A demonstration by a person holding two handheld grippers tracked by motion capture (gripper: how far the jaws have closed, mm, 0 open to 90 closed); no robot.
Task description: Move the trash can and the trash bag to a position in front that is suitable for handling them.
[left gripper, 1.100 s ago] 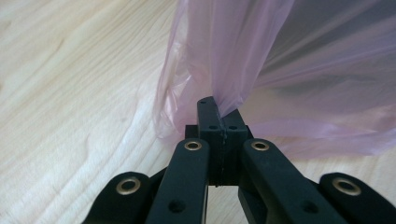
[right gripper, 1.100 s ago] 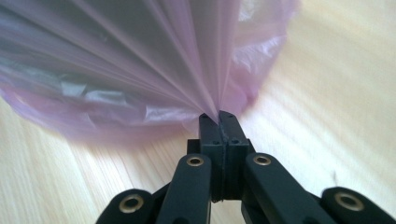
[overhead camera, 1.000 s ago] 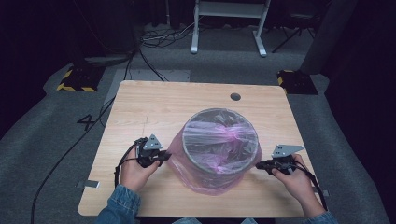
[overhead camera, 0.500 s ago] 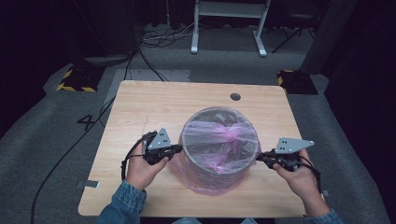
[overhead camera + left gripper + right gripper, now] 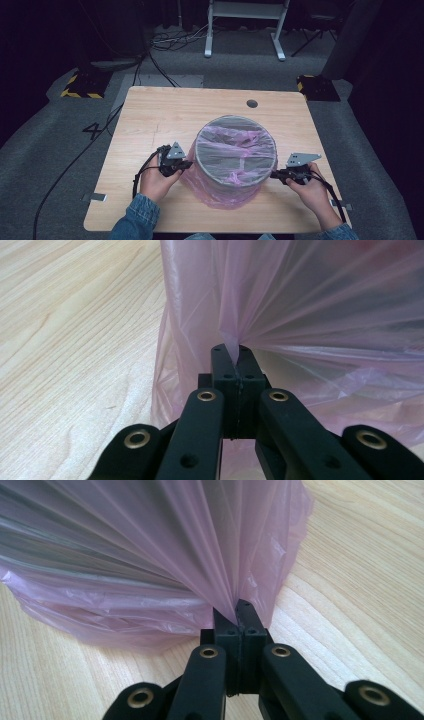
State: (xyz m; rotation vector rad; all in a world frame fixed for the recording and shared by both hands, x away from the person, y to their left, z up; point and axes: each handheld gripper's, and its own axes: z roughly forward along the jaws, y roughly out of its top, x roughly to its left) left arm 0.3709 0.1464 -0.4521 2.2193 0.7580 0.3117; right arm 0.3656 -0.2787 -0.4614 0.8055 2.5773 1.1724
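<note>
From above, a round grey bin (image 5: pixel 235 150) lined with a pink plastic bag (image 5: pixel 222 192) stands on the wooden table (image 5: pixel 150 115), the left gripper (image 5: pixel 186 164) and right gripper (image 5: pixel 274 174) at its flanks. There the grips look blurred; each gripper view shows jaws clamped on a gathered pleat of bag film.

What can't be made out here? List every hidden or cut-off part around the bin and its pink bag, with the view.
- Bin floor: high view, covered by the crumpled pink bag lining it.
- Bin wall: both gripper views, veiled behind the bag's film.
- Left gripper pads: left gripper view, shut on a pinch of bag that covers them.
- Right gripper pads: right gripper view, likewise buried in gathered film.
- Table near edge: high view, partly cut off by the frame and the sleeves.
</note>
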